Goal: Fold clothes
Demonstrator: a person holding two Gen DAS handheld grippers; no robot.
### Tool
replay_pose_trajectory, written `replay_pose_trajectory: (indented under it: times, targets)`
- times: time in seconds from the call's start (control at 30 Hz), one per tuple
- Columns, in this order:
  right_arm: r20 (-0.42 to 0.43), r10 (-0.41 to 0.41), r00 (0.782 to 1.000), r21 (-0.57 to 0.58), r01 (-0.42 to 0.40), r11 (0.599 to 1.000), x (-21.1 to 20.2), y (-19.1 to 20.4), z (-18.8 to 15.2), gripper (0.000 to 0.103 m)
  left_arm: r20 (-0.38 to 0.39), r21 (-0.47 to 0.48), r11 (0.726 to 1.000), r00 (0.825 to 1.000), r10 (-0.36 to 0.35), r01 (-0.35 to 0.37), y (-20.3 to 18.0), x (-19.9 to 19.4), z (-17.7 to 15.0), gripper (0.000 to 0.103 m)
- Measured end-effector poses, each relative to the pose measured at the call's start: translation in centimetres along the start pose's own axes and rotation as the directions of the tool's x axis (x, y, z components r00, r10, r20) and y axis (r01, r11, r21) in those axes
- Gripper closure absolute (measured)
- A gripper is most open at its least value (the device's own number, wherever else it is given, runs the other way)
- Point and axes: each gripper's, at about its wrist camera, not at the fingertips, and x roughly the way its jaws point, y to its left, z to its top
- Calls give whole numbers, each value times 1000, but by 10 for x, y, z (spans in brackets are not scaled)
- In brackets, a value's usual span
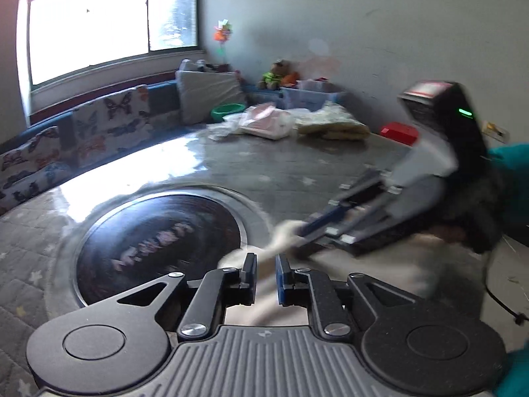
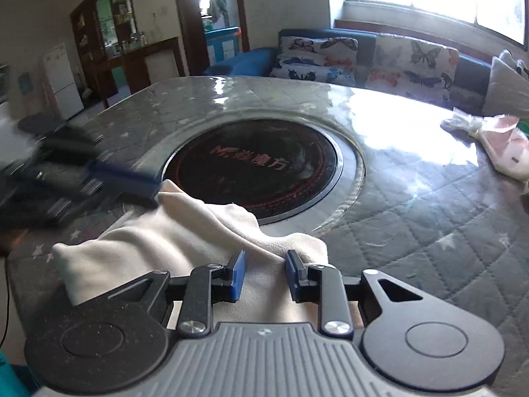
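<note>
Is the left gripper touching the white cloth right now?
Touching. The right wrist view shows the left gripper's blue fingertips meeting a raised corner of the white cloth, no gap visible, though blurred.

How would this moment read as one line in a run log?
task: fold clothes | left tongs: open, white cloth between | right tongs: open over cloth | cloth: rumpled on table

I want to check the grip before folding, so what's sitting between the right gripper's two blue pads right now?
In the right wrist view, the white cloth lies between the right gripper pads, a raised fold running up through the gap; the jaws stand apart around it, not clamped.
</note>
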Motion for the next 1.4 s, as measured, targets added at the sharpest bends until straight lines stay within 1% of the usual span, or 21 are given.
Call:
replay_pose_trajectory:
  times: [0.1,0.2,0.3,0.37,0.47,0.5,0.53,0.6,0.63,0.67,0.7,0.8,0.87,0.9,0.93,1.03,1.1,1.13,1.27,1.33,1.4]
  targets:
    - [20,-16,1000,18,15,1000,4,-1,-1,78,-57,23,1000,998,-12,13,-11,6,-10,86]
    - [32,-22,999,13,21,1000,4,1,-1,77,-75,-15,1000,997,14,-15,-4,7,-16,86]
    - [45,-36,998,2,36,999,-2,4,-2,77,-36,-99,992,996,79,-82,16,-3,-14,82]
    - [54,-45,998,9,44,999,-8,5,-4,77,-26,-140,980,990,138,-140,30,-6,-14,80]
    - [61,-20,998,19,19,1000,-14,10,-7,72,-60,-154,964,976,209,-216,47,0,-16,74]
    - [61,-19,998,14,18,1000,-14,11,-9,69,-75,-152,962,973,217,-227,51,4,-17,69]
    - [62,-18,998,7,18,1000,-15,14,-10,68,-88,-150,962,973,215,-227,54,8,-19,68]
    - [60,-16,998,-5,16,1000,-15,18,-13,68,-100,-134,966,973,210,-222,56,16,-21,71]
    - [57,-14,998,-7,15,1000,-14,19,-14,65,-96,-120,967,972,213,-224,55,18,-22,76]
    - [54,-13,998,-9,13,1000,-13,20,-16,64,-92,-106,969,972,216,-225,54,20,-23,88]
    - [52,-13,999,-9,13,1000,-12,21,-17,63,-88,-89,968,970,226,-234,53,22,-23,95]
    - [54,-24,998,1,24,1000,-8,22,-19,63,-78,-33,951,950,303,-306,49,26,-21,97]
    - [62,-25,998,3,25,1000,-7,25,-18,63,-88,-57,947,946,311,-317,54,25,-20,97]
    - [68,-22,997,1,22,1000,-7,27,-18,62,-87,-84,948,950,300,-307,56,23,-18,97]
    - [76,-17,997,-2,17,1000,-7,29,-17,61,-75,-114,954,960,271,-278,56,18,-14,97]
    - [86,9,996,-19,-7,1000,-1,40,-15,61,-40,-190,974,992,118,-123,55,12,-2,96]
    - [79,38,996,-47,-34,998,5,51,-14,61,-41,-207,978,999,25,-33,52,15,3,95]
    - [79,54,995,-60,-49,997,7,56,-15,61,-51,-183,983,999,6,-16,49,19,4,94]
    - [88,162,983,-103,-153,983,3,73,-18,61,-123,-127,991,992,19,-35,47,41,-2,93]
    - [77,229,970,-123,-219,968,-2,79,-22,61,-148,-121,991,989,33,-51,52,49,-7,93]
    - [60,296,953,-147,-285,947,-6,83,-28,61,-145,-141,989,989,30,-51,57,50,-11,93]
